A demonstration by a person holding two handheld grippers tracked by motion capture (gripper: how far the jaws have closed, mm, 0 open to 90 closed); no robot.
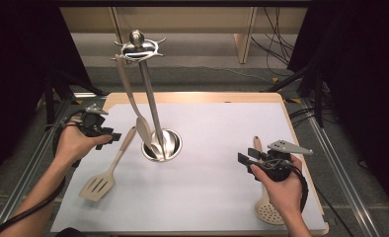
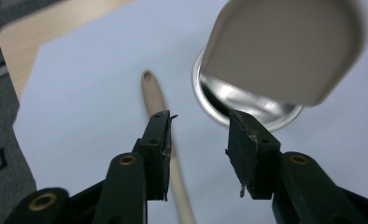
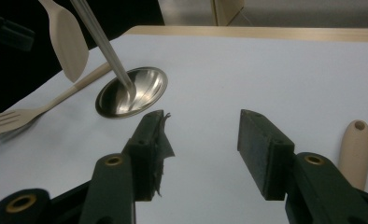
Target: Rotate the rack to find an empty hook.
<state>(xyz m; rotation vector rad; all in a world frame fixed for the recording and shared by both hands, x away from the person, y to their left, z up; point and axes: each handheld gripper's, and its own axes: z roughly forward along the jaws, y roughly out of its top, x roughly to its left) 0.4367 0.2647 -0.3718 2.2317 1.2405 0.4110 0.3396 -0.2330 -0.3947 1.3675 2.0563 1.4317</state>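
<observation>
While the left gripper (image 1: 114, 137) is held with jaws parted and empty, the slotted spatula (image 1: 107, 168) is seen just beneath it, handle (image 2: 155, 95) running lengthwise away, slightly left of the gap.

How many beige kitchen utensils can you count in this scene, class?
3: a spoon hanging from the metal stand, a slotted spatula lying left of the stand's base, and a skimmer partly hidden under the right hand.

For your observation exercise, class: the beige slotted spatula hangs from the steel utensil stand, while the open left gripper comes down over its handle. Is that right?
Not quite. The beige slotted spatula lies flat on the white table mat beside the steel utensil stand, as the high view shows. The open left gripper is over its handle.
</observation>
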